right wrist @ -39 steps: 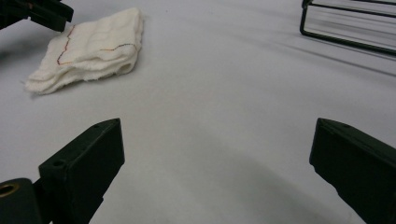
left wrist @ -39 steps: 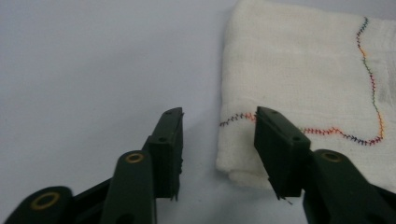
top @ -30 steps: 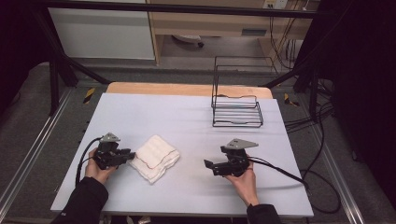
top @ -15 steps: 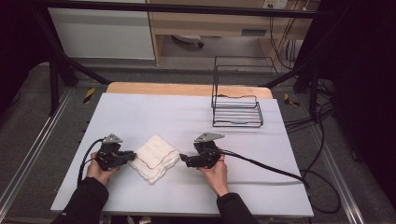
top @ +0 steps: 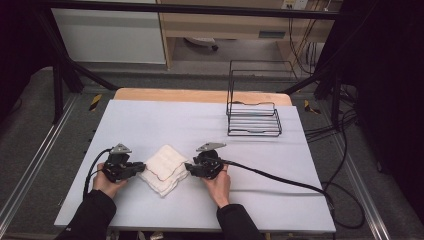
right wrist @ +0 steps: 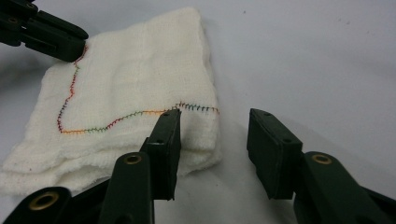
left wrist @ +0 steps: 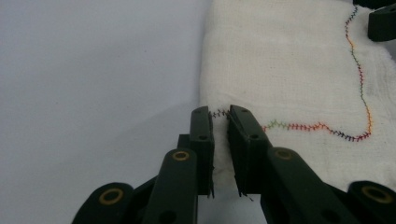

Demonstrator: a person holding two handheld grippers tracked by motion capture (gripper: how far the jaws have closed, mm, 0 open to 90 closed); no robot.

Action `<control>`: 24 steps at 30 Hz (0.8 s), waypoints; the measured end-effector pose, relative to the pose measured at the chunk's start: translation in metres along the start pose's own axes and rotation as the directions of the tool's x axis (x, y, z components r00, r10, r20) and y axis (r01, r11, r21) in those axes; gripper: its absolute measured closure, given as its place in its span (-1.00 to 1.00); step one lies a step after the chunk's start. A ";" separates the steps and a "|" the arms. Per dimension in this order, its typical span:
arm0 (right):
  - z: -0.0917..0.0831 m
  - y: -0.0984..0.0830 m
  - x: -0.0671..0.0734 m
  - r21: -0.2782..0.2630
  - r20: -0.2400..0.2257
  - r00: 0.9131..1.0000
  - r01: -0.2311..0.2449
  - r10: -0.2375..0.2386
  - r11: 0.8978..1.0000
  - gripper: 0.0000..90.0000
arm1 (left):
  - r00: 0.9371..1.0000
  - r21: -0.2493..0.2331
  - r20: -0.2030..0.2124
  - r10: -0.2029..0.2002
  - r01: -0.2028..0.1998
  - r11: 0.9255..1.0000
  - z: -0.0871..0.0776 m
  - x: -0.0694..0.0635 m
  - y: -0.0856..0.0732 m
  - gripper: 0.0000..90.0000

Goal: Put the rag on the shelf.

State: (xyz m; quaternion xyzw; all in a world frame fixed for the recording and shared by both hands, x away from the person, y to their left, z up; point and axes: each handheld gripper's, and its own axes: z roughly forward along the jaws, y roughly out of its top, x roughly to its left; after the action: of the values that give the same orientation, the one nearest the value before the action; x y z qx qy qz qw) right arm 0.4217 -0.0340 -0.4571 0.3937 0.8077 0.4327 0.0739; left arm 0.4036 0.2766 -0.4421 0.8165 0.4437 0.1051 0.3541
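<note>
A folded white cloth (top: 164,169) with a multicolour stitched hem lies on the near part of the table. My left gripper (top: 136,170) is at its left corner. In the left gripper view its jaws have just been closing and now pinch the hemmed edge of the cloth (left wrist: 289,60), so the left gripper (left wrist: 220,115) is shut on it. My right gripper (top: 189,169) is at the cloth's right corner. Its jaws have just been closing but still stand apart. In the right gripper view one jaw of the right gripper (right wrist: 215,116) lies over the cloth (right wrist: 135,88) and the other over bare table.
A black wire rack (top: 252,117) stands at the back right of the pale table (top: 165,125). The right gripper's thick cable (top: 280,179) runs across the table to its right edge. A wooden strip (top: 200,95) borders the far side.
The right hand has travelled left across the table to the cloth's right corner, and its jaws have narrowed. The left hand has stayed at the left corner, its jaws a little tighter.
</note>
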 end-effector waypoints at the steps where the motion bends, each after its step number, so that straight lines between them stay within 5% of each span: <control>1: 0.001 -0.001 0.000 0.009 -0.006 1.000 -0.008 0.008 1.000 0.31 | 1.000 0.000 0.001 0.001 -0.001 1.000 0.000 0.000 0.000 0.76; 17: 0.000 0.003 0.008 0.018 -0.024 0.999 -0.025 0.025 1.000 0.84 | 1.000 0.009 0.001 -0.026 0.026 1.000 -0.005 -0.003 -0.001 0.83; 24: -0.015 0.018 0.001 0.013 -0.015 1.000 -0.003 0.003 1.000 0.85 | 0.996 0.006 0.067 -0.061 0.061 0.998 -0.017 -0.024 -0.001 0.84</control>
State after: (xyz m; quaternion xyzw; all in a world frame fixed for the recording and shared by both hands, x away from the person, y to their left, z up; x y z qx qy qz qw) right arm 0.4243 -0.0372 -0.4334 0.3920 0.8104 0.4305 0.0647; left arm 0.3810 0.2659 -0.4273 0.8064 0.4565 0.0659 0.3702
